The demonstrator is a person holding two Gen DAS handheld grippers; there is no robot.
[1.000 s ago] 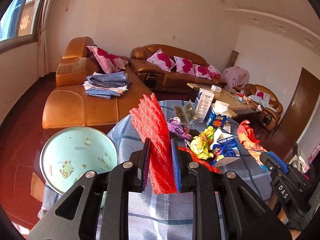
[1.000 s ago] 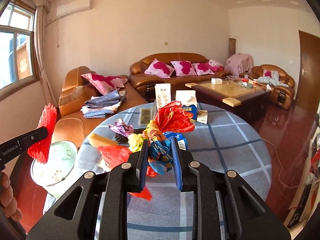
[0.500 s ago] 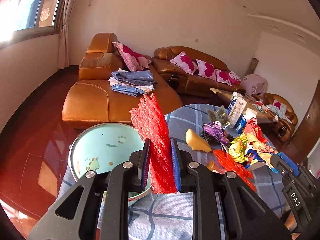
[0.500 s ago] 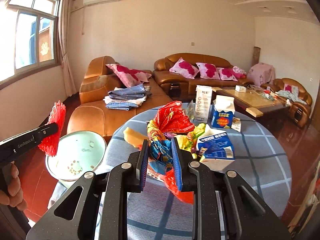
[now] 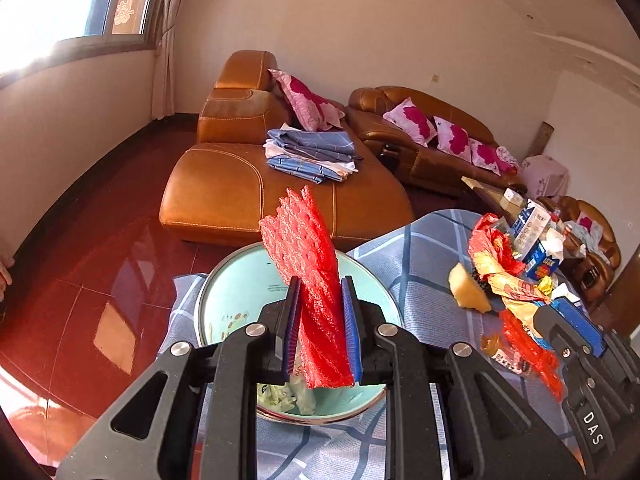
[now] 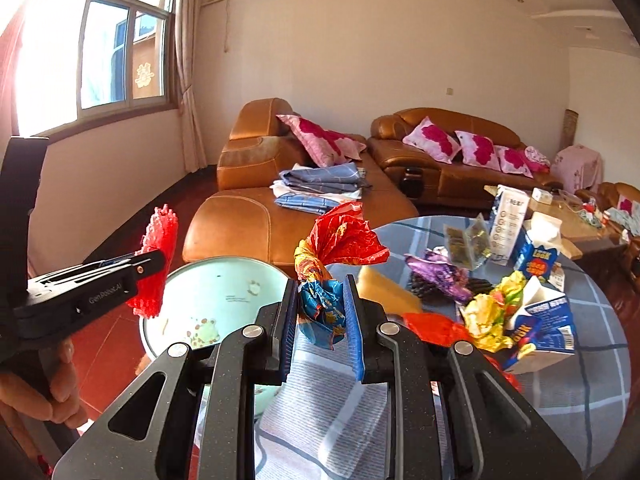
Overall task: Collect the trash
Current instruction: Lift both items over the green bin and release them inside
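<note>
My left gripper [image 5: 322, 332] is shut on a strip of red foam netting [image 5: 308, 256], which hangs over the pale green basin [image 5: 236, 300] at the table's left edge. In the right wrist view the same netting [image 6: 158, 256] sticks out of the left gripper [image 6: 154, 264] above the basin [image 6: 212, 292]. My right gripper [image 6: 322, 328] is shut on a crumpled red, yellow and blue snack wrapper [image 6: 340, 240], held above the table just right of the basin. Some pale scraps [image 5: 288, 396] lie in the basin's bottom.
More litter lies on the checked blue tablecloth [image 6: 580, 392]: a purple wrapper [image 6: 436, 272], a yellow wrapper [image 6: 488, 312], a torn blue carton [image 6: 540, 328], an upright white carton [image 6: 508, 216] and a yellow wedge [image 5: 466, 292]. Brown leather sofas [image 6: 260, 200] stand behind. A hand [image 6: 48, 396] holds the left gripper.
Both grippers have swung left with their loads. The red netting now hangs over the basin, and the snack wrapper has come closer to it, away from the litter pile.
</note>
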